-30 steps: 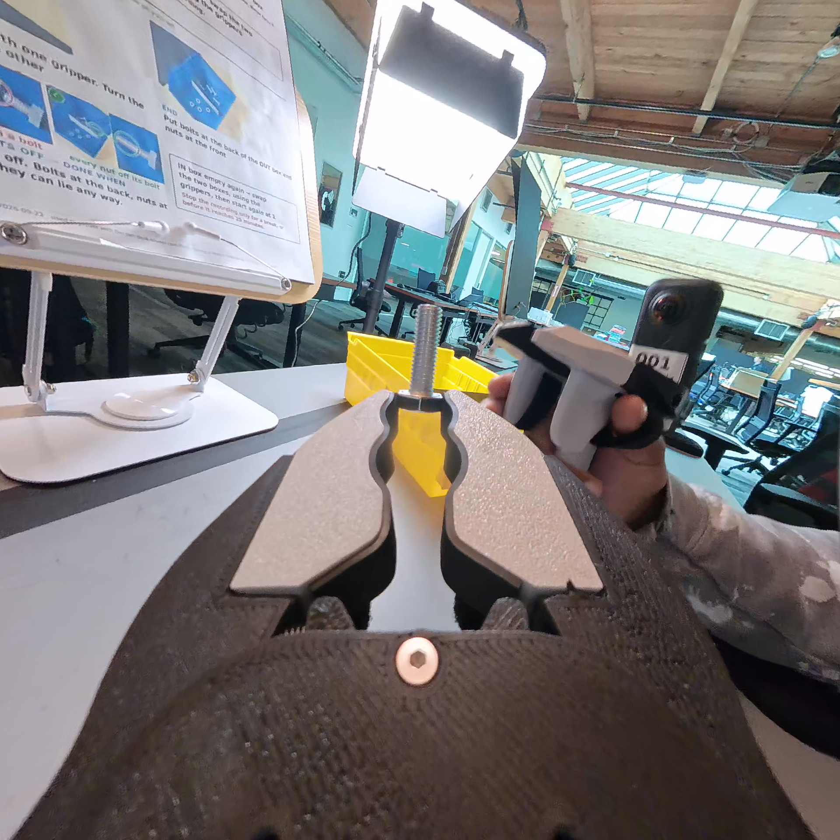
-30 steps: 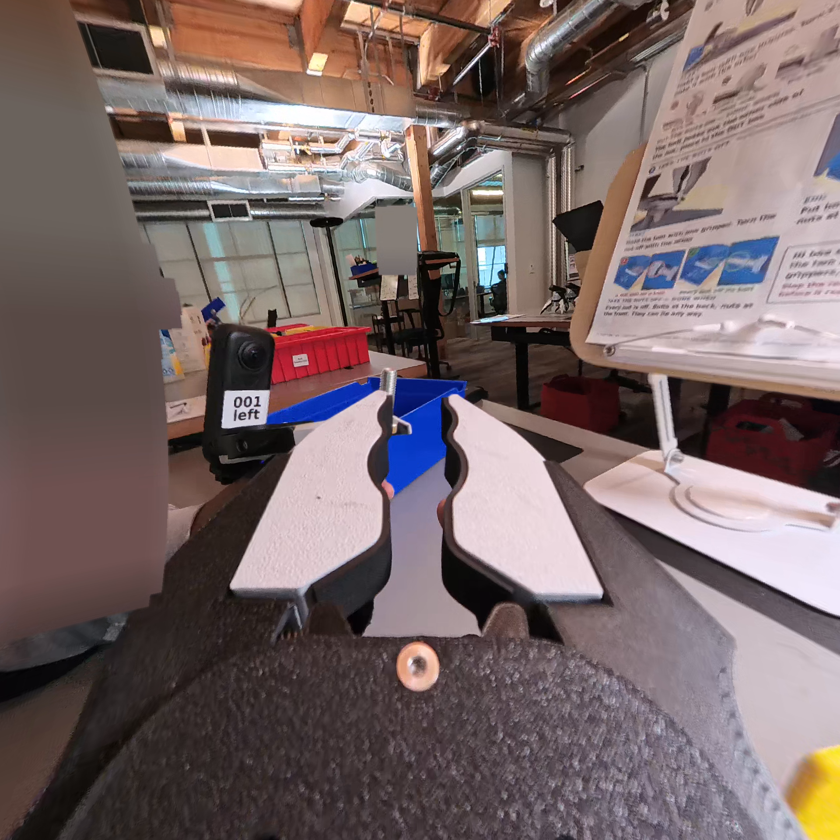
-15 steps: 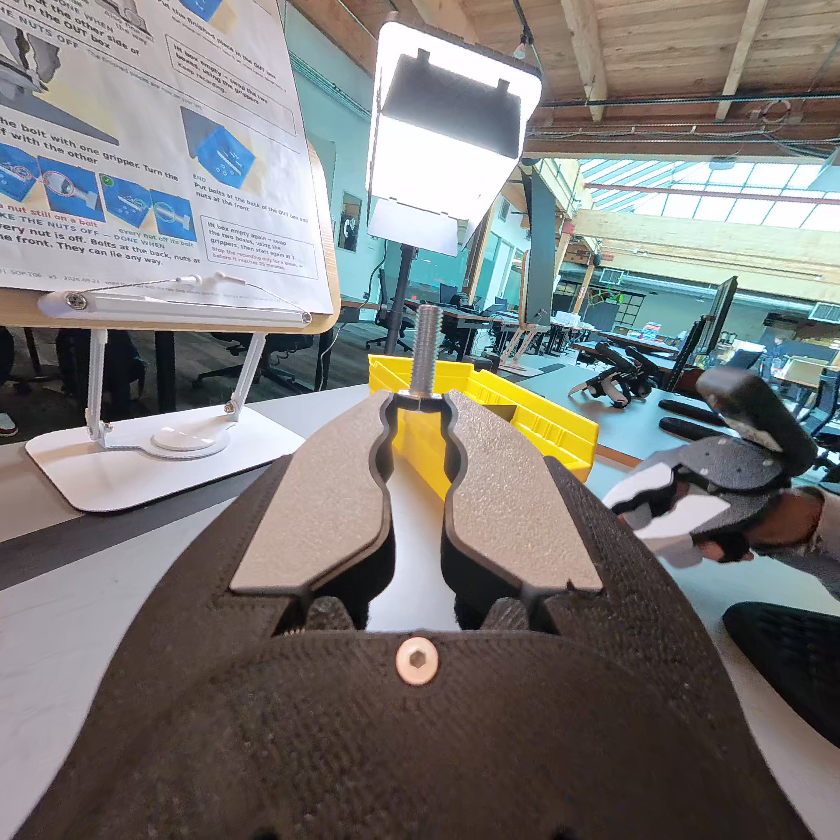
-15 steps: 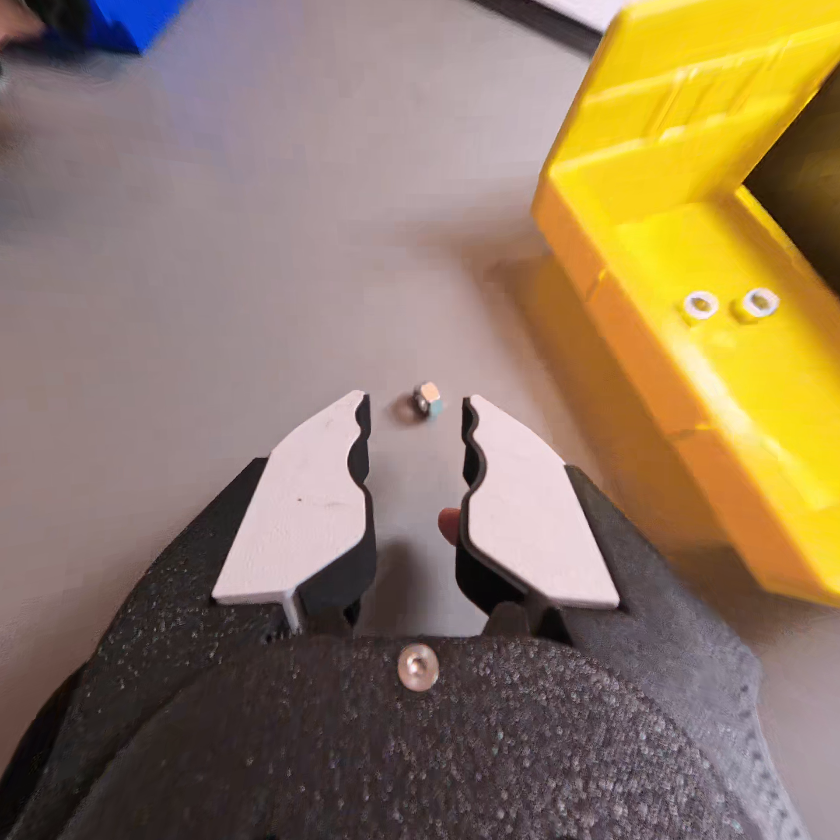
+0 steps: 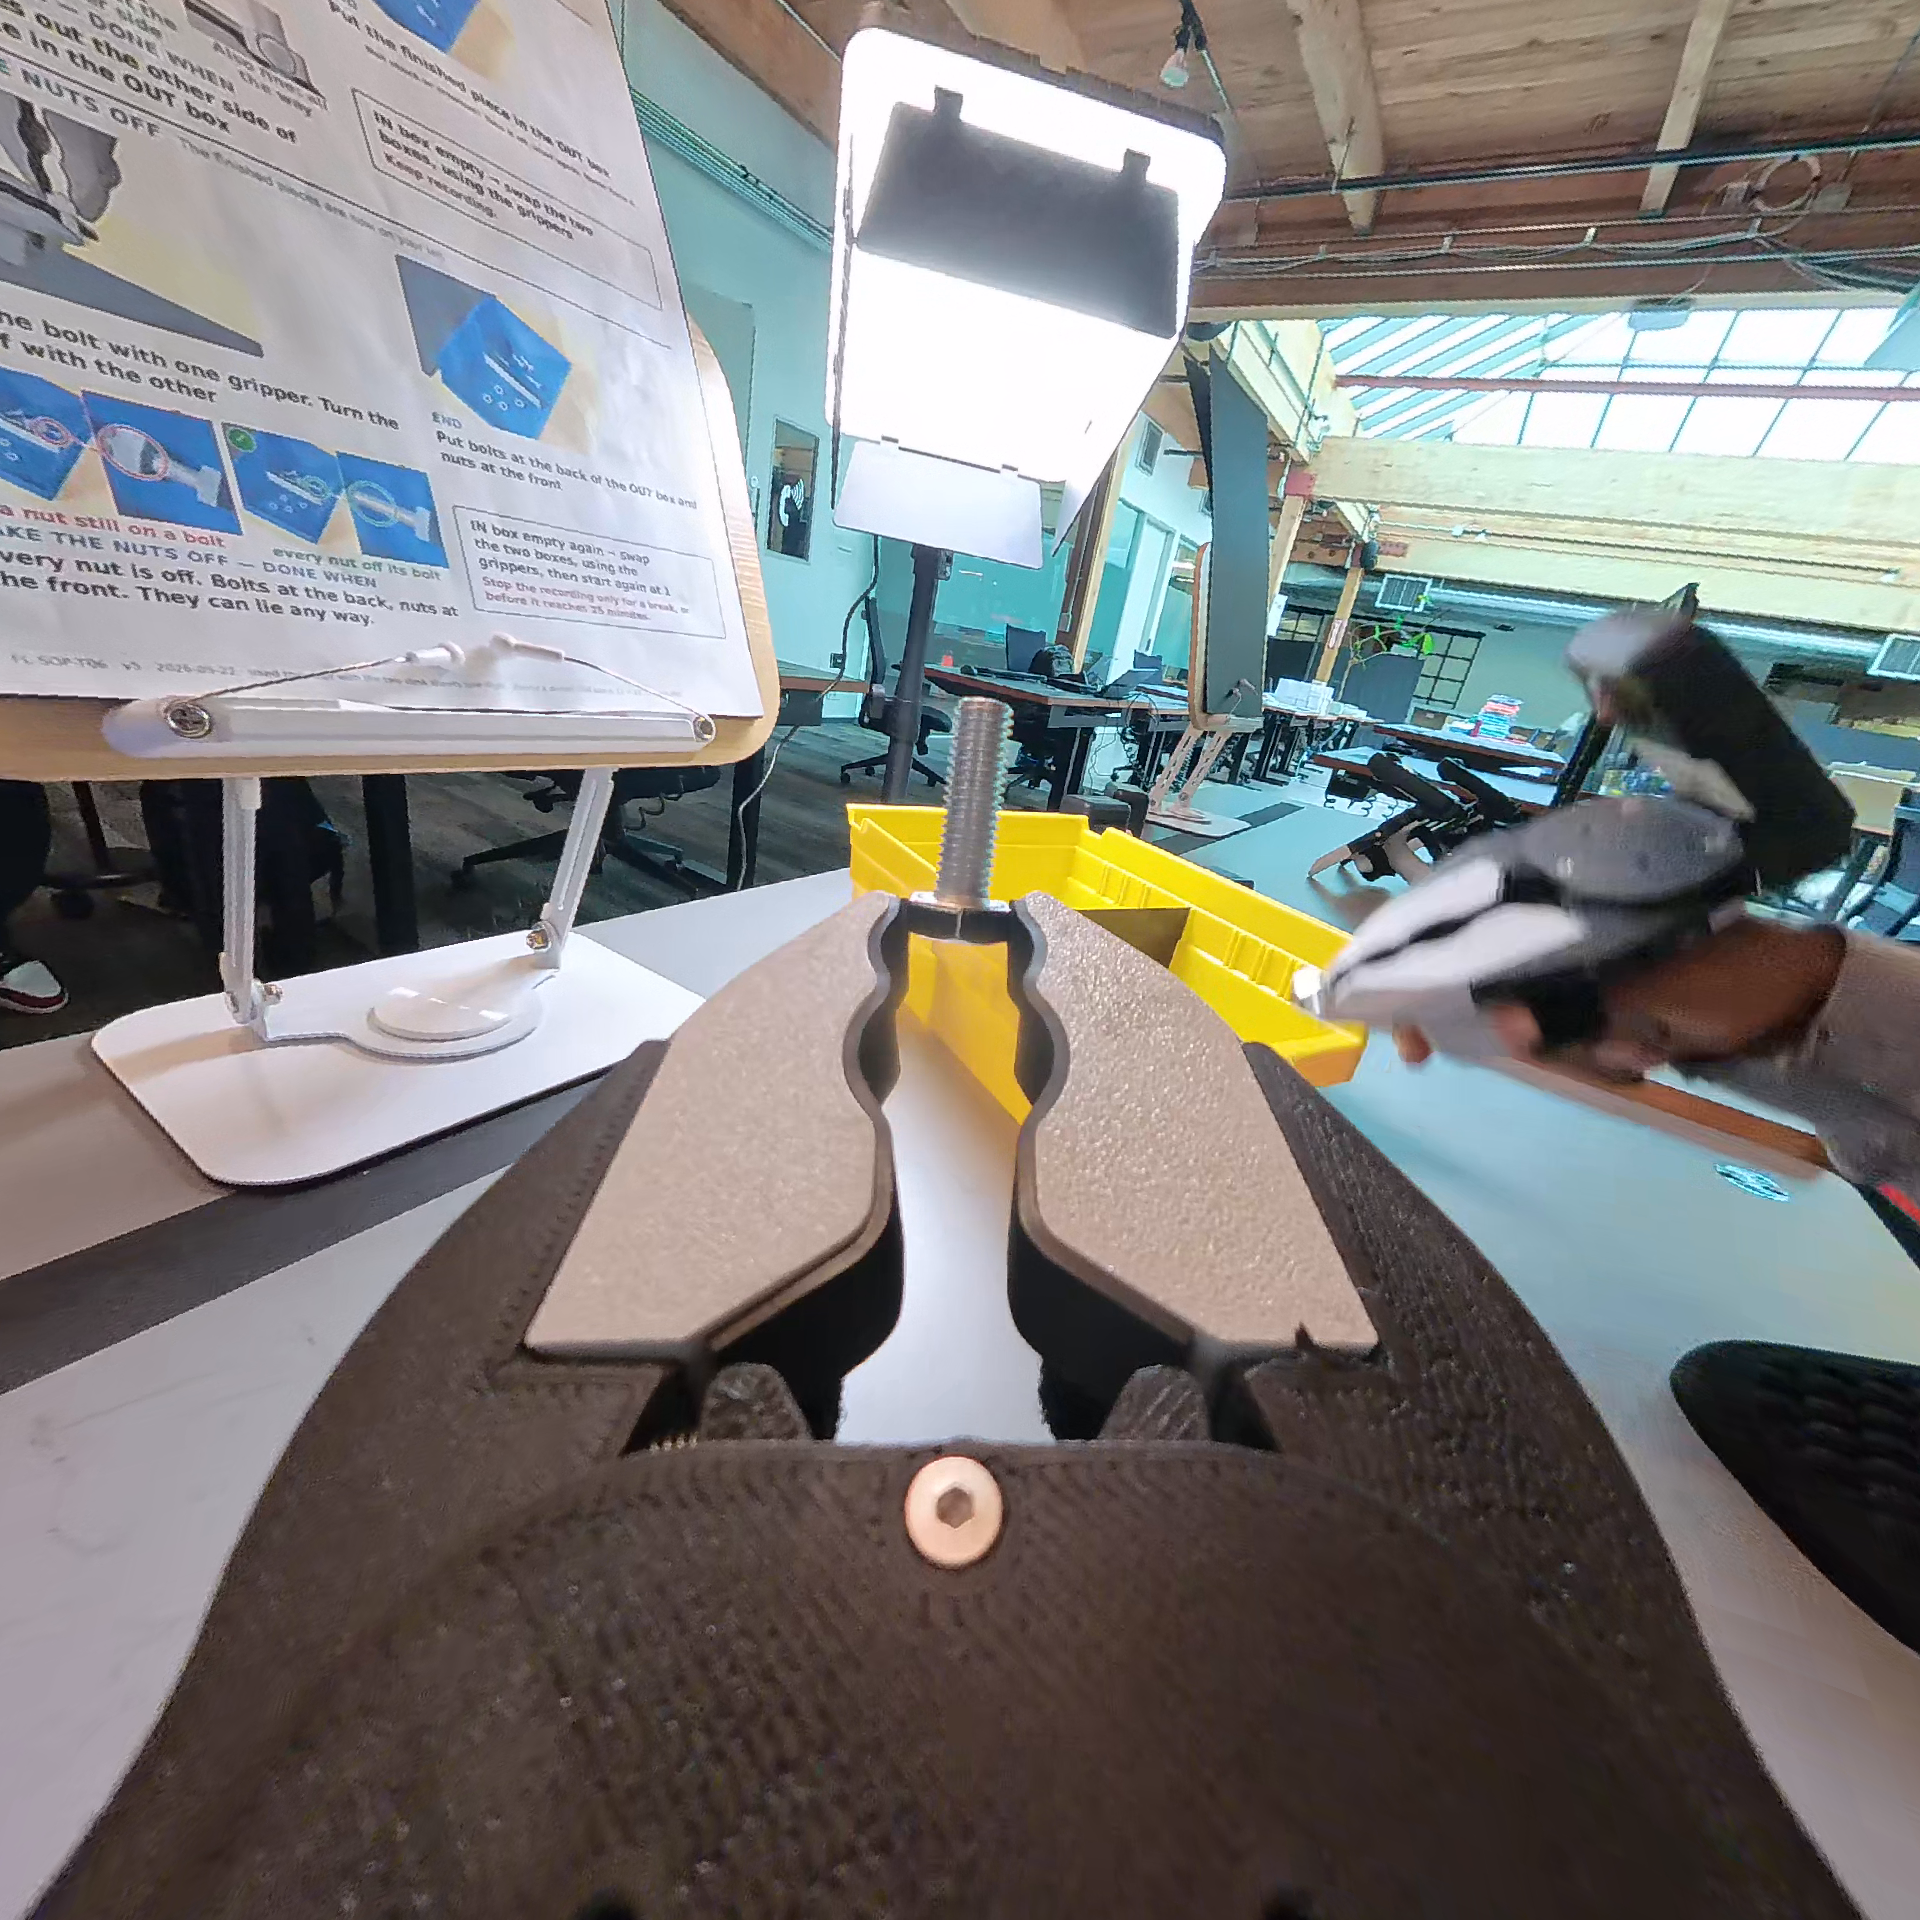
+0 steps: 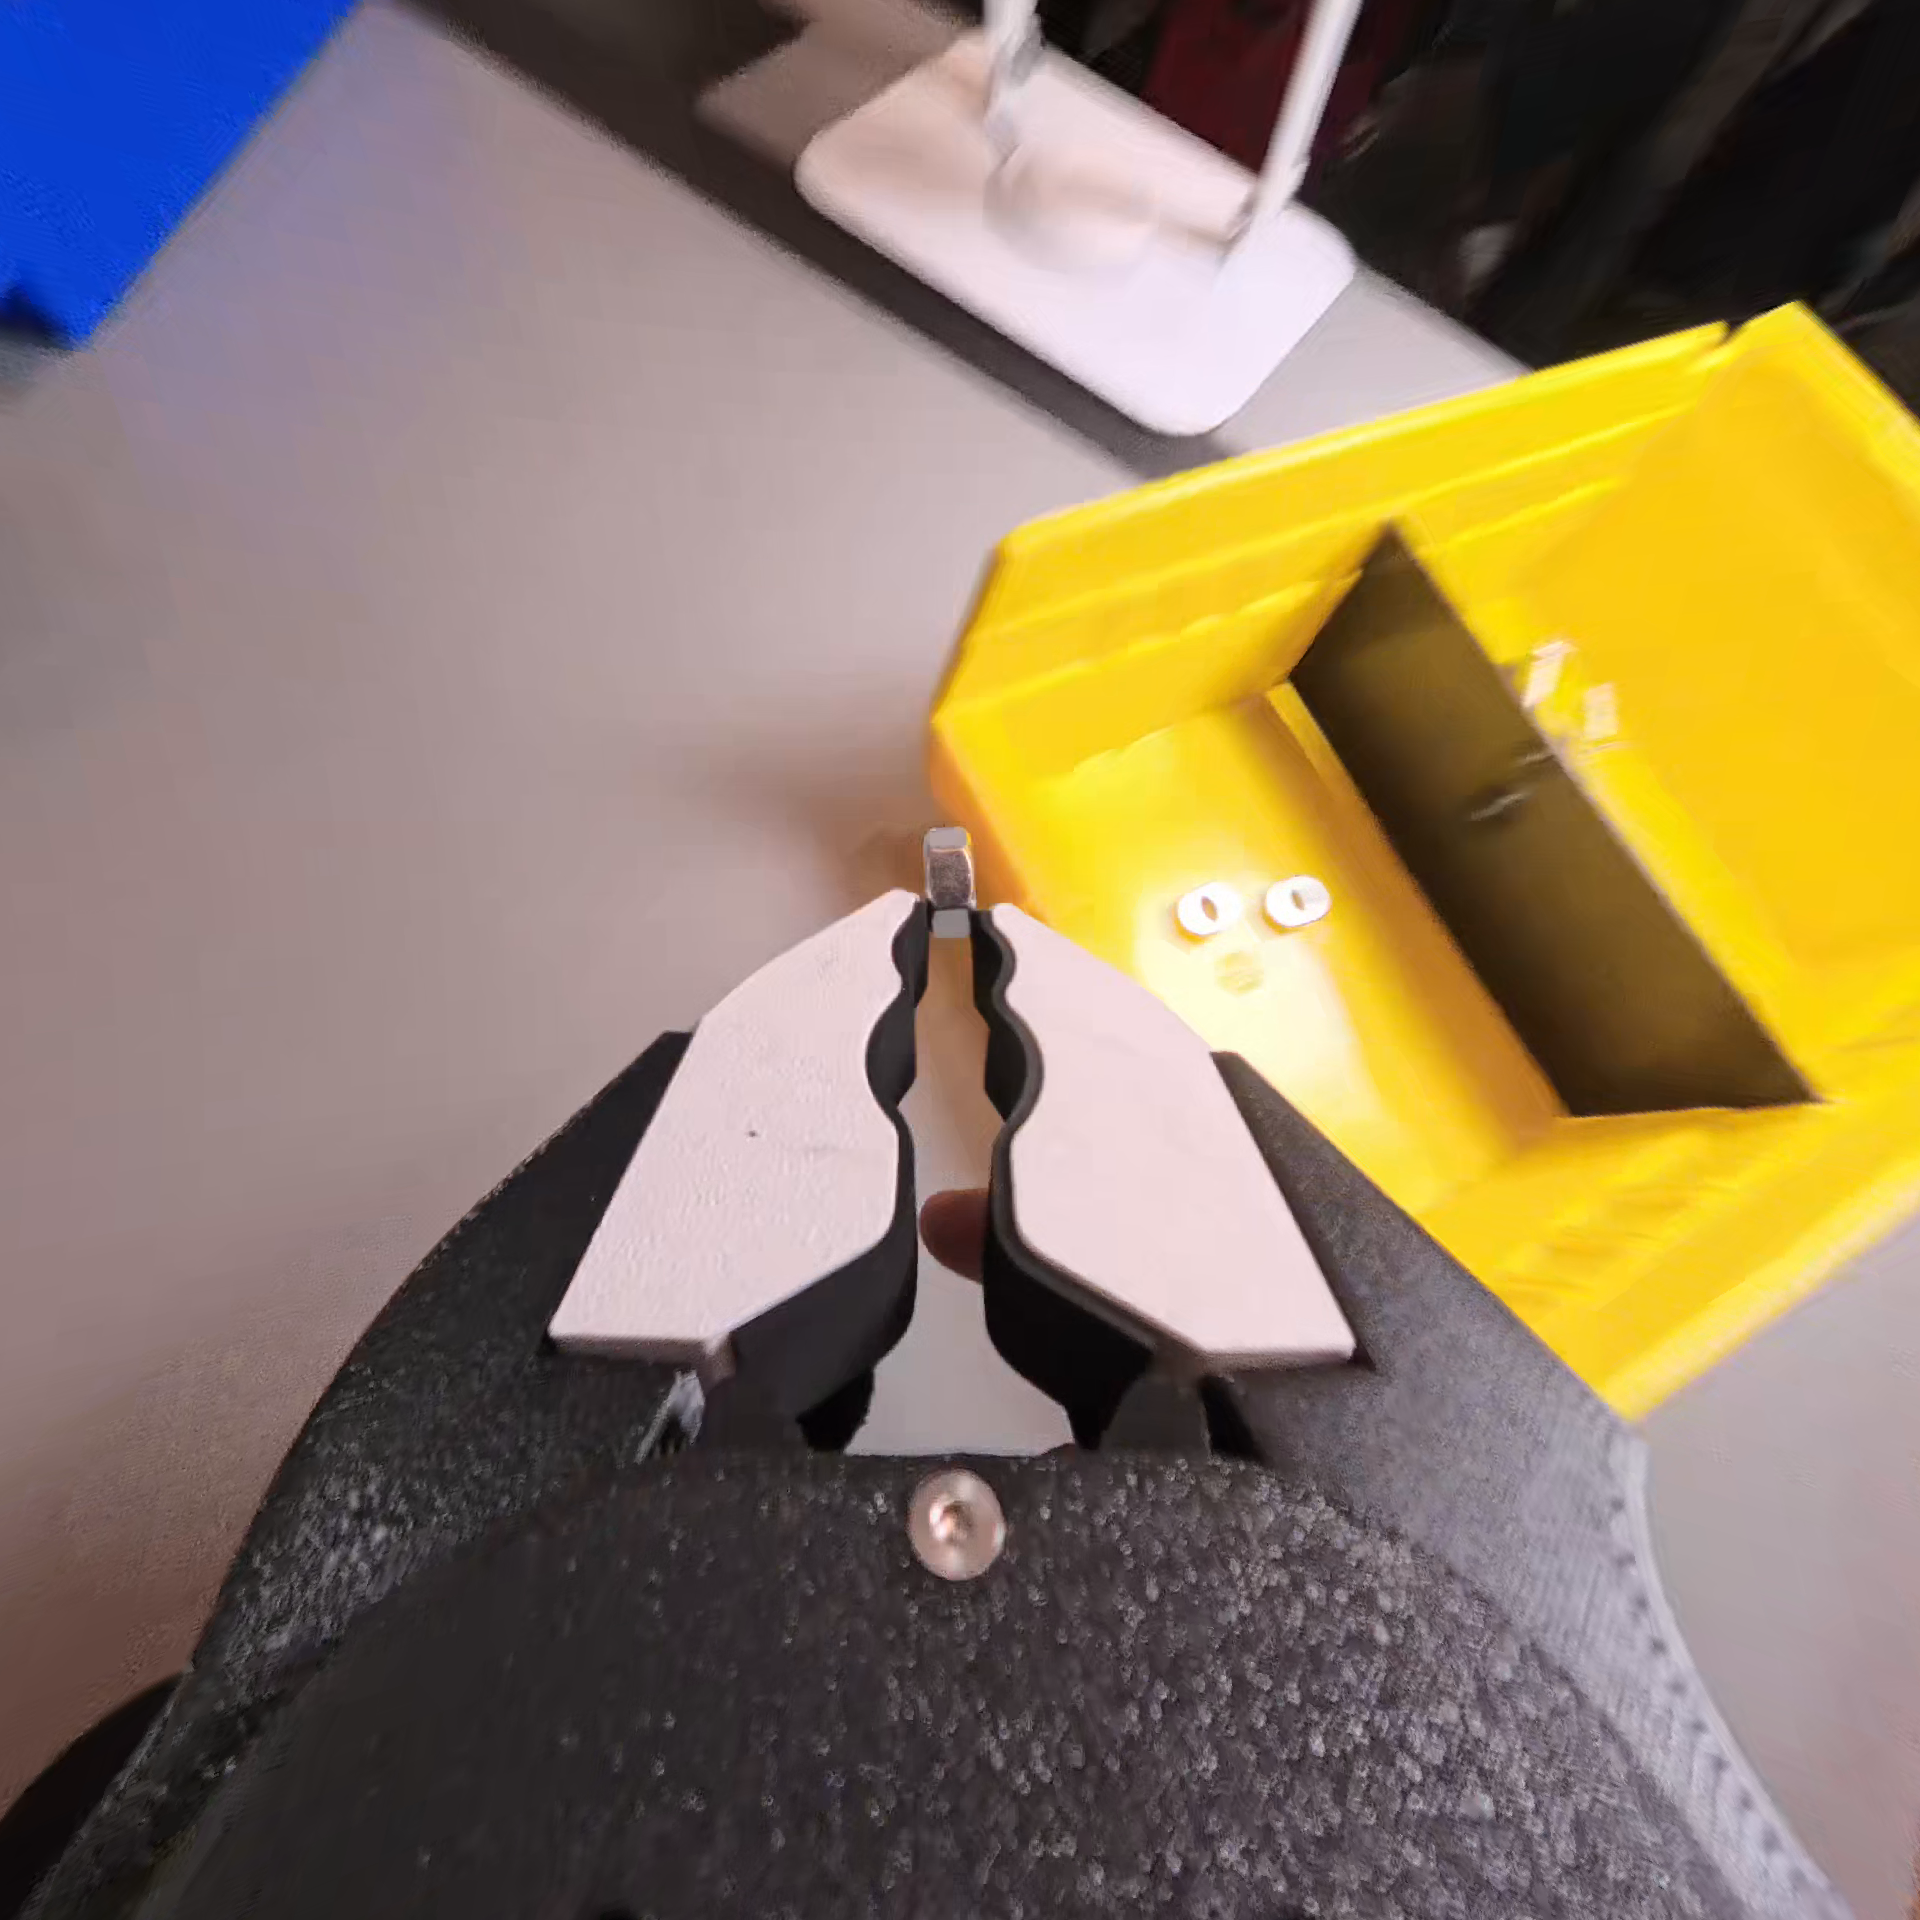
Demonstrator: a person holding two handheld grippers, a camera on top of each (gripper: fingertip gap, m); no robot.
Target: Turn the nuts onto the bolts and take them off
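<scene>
Between the fingertips of the left tool [image 5: 957, 920], the bolt [image 5: 971, 795] is pinched by its head, thread upright, before the yellow bin [image 5: 1174, 914] on the tabletop [image 5: 208, 1455]. Right view: the right tool [image 6: 948, 914] pinches a nut [image 6: 947, 864] above the tabletop, beside the bin's near-left corner; two more nuts [image 6: 1252, 904] lie inside.

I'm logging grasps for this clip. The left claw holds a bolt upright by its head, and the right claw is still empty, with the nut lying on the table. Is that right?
Not quite. The left claw does hold the bolt upright by its head, but the right claw is not empty: the right wrist view shows it shut on a nut at its tips.
</scene>
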